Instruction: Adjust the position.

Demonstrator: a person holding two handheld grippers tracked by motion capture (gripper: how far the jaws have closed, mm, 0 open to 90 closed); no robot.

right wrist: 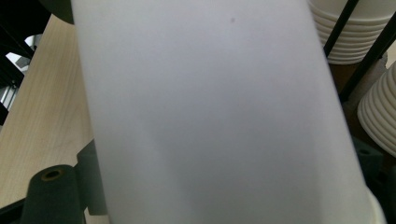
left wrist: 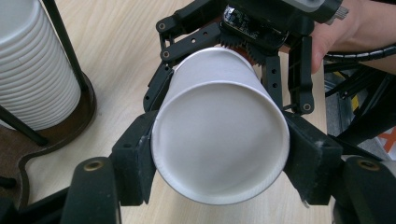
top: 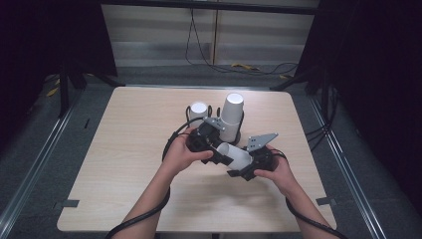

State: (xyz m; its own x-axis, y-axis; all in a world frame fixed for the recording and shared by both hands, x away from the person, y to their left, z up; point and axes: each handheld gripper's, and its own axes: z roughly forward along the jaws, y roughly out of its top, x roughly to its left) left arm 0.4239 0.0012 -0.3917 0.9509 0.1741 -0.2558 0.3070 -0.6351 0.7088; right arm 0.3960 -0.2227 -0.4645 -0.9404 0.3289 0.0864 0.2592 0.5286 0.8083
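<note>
A single white paper cup [top: 238, 155] lies on its side above the table, held between both grippers. My left gripper [top: 221, 154] is shut on its base end. In the left gripper view the cup's flat bottom [left wrist: 219, 140] faces the camera, and the left gripper [left wrist: 219, 156] has its black pads pressed on both sides of it. My right gripper [top: 245, 167] is shut on the cup's other end, and its fingers [left wrist: 159, 86] flank the far part of the cup. In the right gripper view the cup's wall [right wrist: 210, 112] looms very near, above the right gripper [right wrist: 210, 191].
Just behind the hands stands a dark wire holder [top: 238, 134] with a tall stack of white cups [top: 232, 114] and a shorter stack [top: 198, 110]. The stacks are close by in both gripper views [left wrist: 32, 65] [right wrist: 345, 37]. The wooden table [top: 124, 164] has bare room left and front.
</note>
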